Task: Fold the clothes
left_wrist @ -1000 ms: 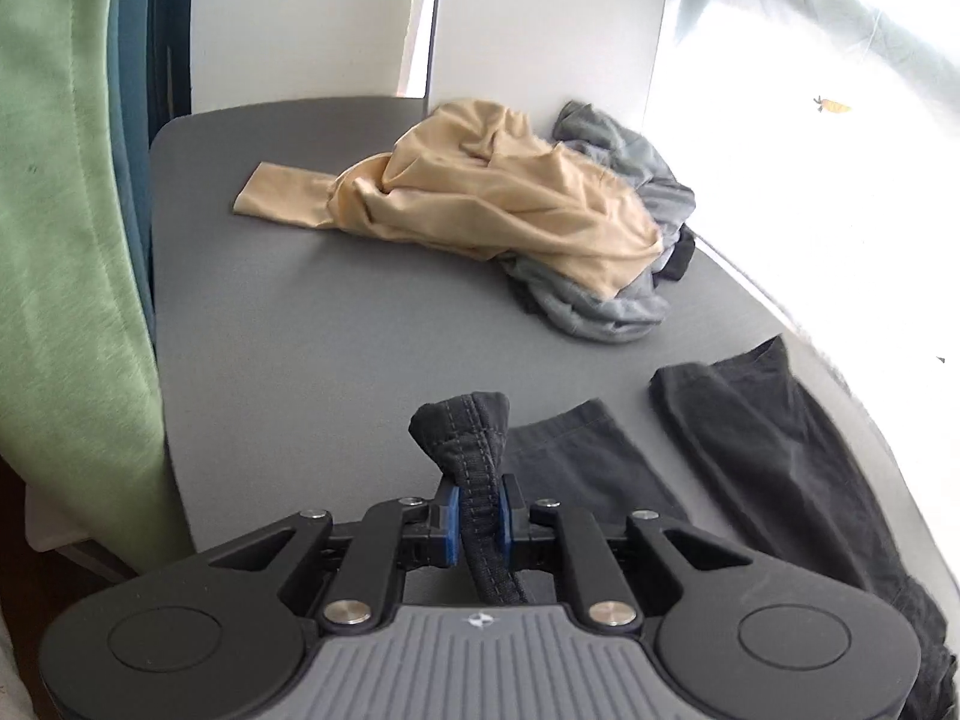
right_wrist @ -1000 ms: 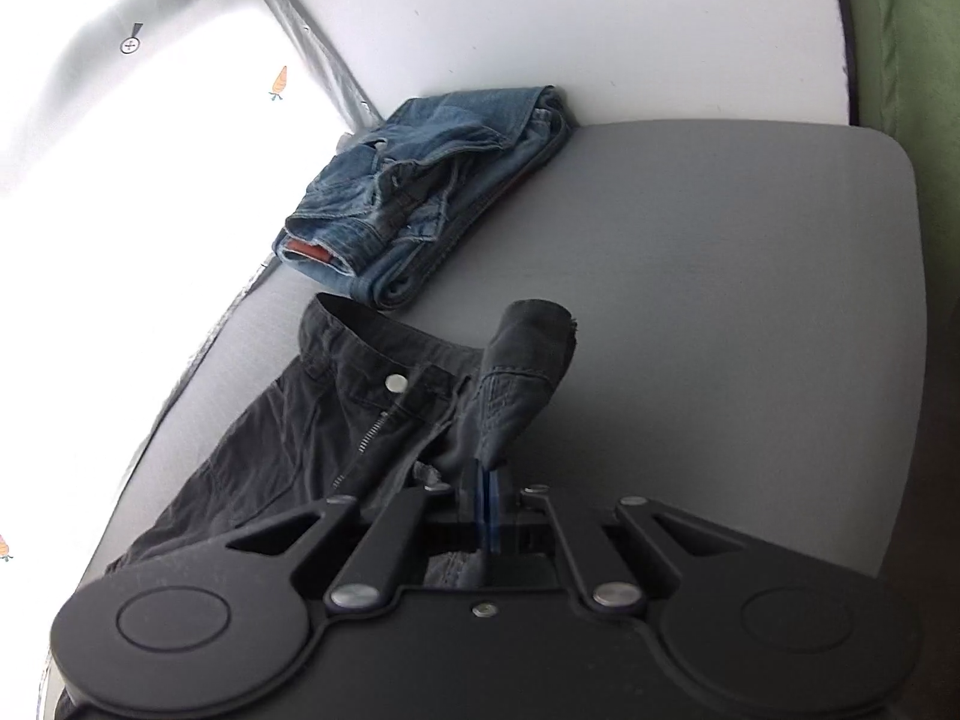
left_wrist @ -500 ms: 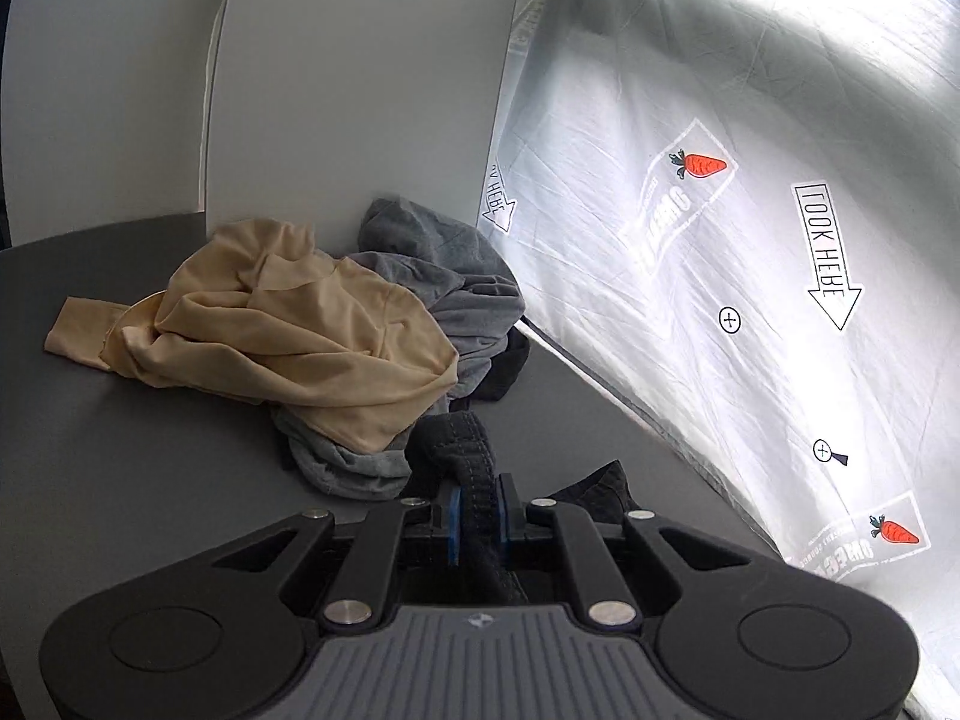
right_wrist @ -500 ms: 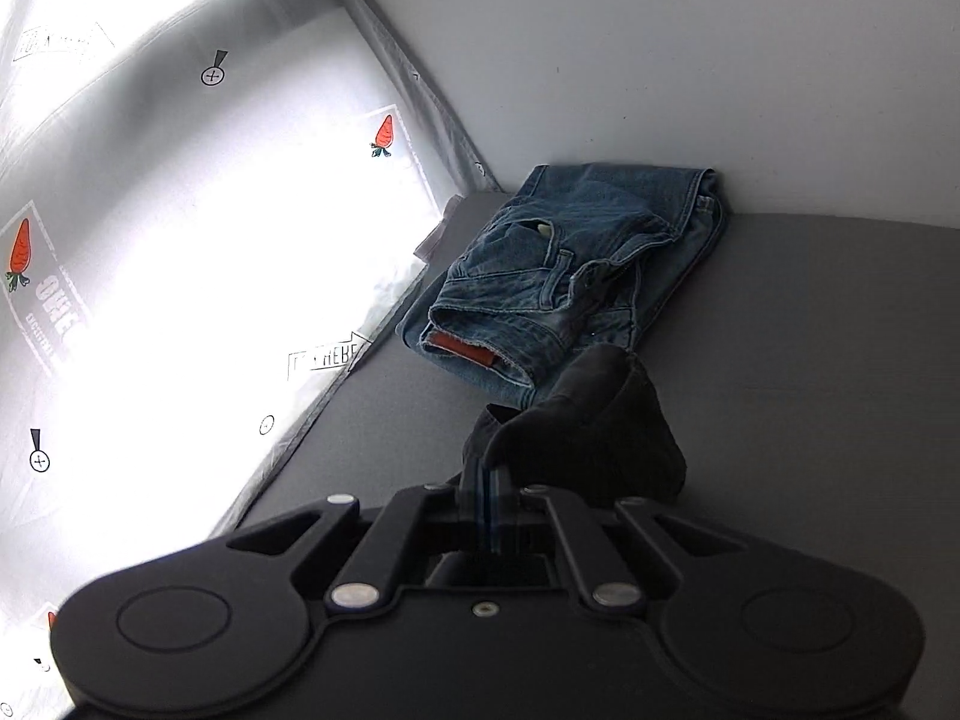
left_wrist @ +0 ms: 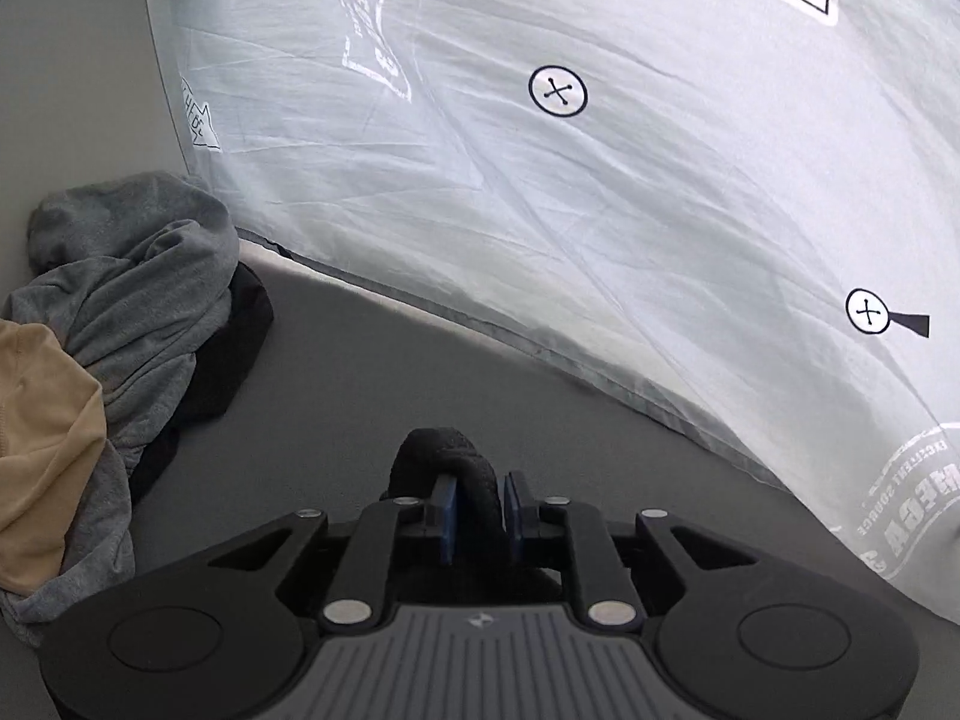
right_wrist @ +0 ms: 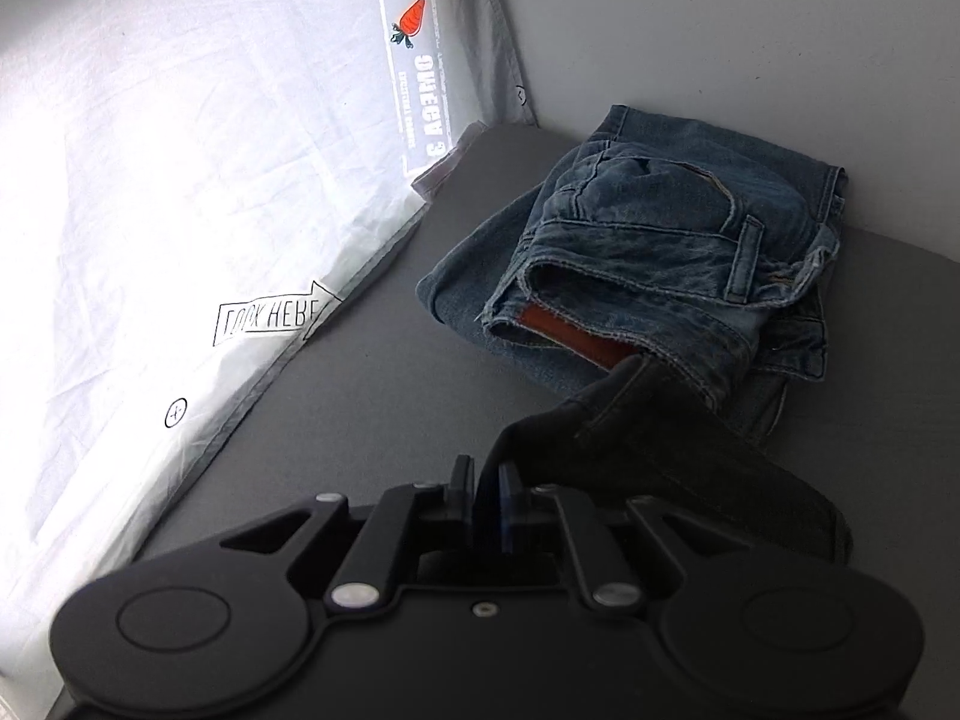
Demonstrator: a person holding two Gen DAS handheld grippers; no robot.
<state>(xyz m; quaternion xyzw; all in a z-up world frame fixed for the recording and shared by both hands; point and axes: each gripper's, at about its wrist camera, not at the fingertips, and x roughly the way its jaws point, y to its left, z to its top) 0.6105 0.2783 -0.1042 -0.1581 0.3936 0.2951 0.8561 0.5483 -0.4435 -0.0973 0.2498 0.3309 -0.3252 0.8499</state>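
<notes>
Left gripper (left_wrist: 478, 504): fingers opening, black trousers (left_wrist: 447, 468) between | Right gripper (right_wrist: 485, 495): opening, trousers between | Obstructions: folded jeans (right_wrist: 654, 276) at tabletop (right_wrist: 372, 396) back edge; grey garment (left_wrist: 138, 300), tan garment (left_wrist: 42, 438) heaped left; white sheet (left_wrist: 600, 210) behind

Grey table top (left_wrist: 372, 372), white printed sheet (left_wrist: 600, 192), pale wall (right_wrist: 750, 30)

Left wrist view: we look forward and steeply down along the left gripper (left_wrist: 478, 510), close over the grey desk (left_wrist: 372, 372), facing the white printed sheet (left_wrist: 600, 210); clothes pile (left_wrist: 120, 324) at left edge.

Right wrist view: same downward tilt behind the right gripper (right_wrist: 486, 498), facing the corner with folded jeans (right_wrist: 660, 276).

Both views share the desk, the sheet, and the black garment (right_wrist: 660, 456).
</notes>
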